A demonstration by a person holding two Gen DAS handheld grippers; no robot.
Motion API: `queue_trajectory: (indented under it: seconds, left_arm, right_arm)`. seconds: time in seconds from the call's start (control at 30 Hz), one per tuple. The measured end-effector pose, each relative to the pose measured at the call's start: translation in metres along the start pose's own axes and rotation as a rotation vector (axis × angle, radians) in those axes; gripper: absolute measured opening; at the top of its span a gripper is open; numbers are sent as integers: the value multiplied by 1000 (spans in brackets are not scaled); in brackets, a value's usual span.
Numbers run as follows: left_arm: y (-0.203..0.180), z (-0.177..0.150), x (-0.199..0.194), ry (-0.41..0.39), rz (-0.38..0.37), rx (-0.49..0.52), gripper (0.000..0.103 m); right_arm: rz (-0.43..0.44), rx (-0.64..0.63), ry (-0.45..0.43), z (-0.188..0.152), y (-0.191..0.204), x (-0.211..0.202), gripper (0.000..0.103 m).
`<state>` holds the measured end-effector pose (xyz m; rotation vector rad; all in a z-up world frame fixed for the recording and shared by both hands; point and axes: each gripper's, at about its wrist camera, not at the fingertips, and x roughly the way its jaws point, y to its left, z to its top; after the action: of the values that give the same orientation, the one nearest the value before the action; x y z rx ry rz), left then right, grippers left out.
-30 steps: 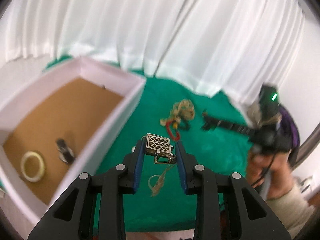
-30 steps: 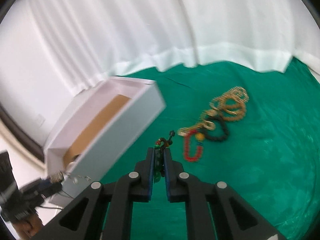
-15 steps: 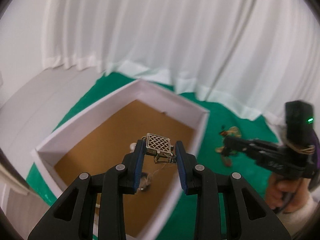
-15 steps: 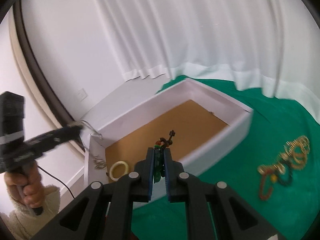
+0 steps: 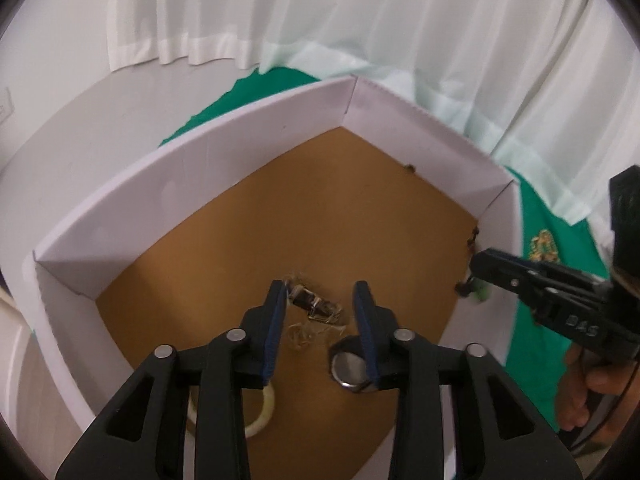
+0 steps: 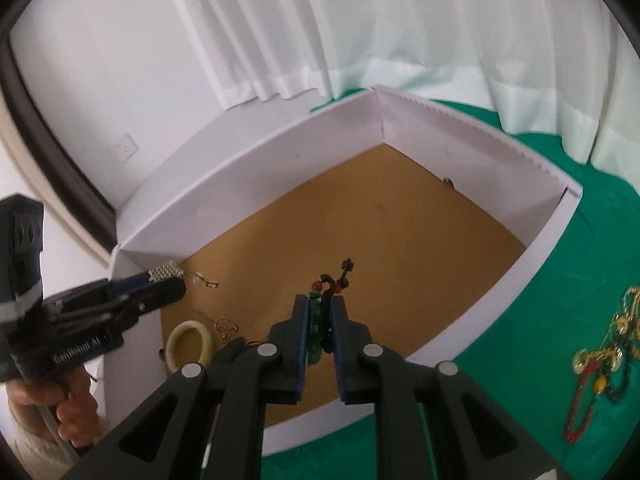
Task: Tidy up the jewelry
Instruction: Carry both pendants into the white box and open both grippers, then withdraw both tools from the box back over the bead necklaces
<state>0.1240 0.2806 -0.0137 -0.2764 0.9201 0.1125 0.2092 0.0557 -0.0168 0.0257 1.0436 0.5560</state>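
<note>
The left gripper [image 5: 321,289] hangs over the box [image 5: 200,184] with its fingers wide apart, so it clamps nothing. The metal earring [image 5: 316,307] shows blurred between them, near the left finger. I cannot tell if it already lies on the brown floor or is in the air. In the right wrist view its mesh plate sits just at the tip of that gripper.

The right gripper [image 6: 320,304] is closed on a beaded piece [image 6: 334,280], green and orange, above the middle of the box. A cream ring [image 6: 190,344] and a watch [image 5: 352,368] lie inside already. More jewelry [image 6: 600,360] waits in a pile on the green cloth [image 6: 500,360], well apart from the box.

The risks, as I judge them:
- The earring has a thin hook and threads. It may catch on a finger pad and be lifted out again when the left gripper goes away.
- If it falls from a height, it can land on the watch or tangle with the loose wire beside the ring.
- The beaded piece hangs partly out of the closed fingers. If they open while tilted, it may cling to one pad.
- Both grippers are over one box, so they may knock each other or the thin wall
</note>
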Motion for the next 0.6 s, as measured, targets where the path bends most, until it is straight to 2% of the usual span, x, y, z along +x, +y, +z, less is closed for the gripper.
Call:
queue_trajectory:
  seconds: [0.03,0.07,0.1,0.13,0.27,0.37,0.47,0.6]
  left_arm:
    - [0,-2,-2,-4,3,1,52]
    - [1,-4,-4,-11,6,0,64]
    - [2,-6,-6,-19,10,-2,72]
    - [3,-8,-8,-26,18,-6,74]
    - [2,-18,-13,-12,22,-9,77]
    - [-9,-28,-23,-30,38,36,79]
    - [-24,-38,-30,-64,61,92,80]
    - [-37,-45,-32,-84,109,156,80]
  right_arm:
    - [-6,11,-6,-1,-1,0,42]
    - [-6,20,-19,-1,-3,-3,55]
    - [-7,30,-35,-4,-5,-8,56]
    - [-6,31,-38,-6,-6,-10,56]
    - [-2,46,-58,-14,-12,-27,56]
    - [-11,35,-76,-27,-15,-42,56]
    - [-42,12,-101,-53,-19,-61,56]
    - [-159,0,-150,-113,-36,-91,56]
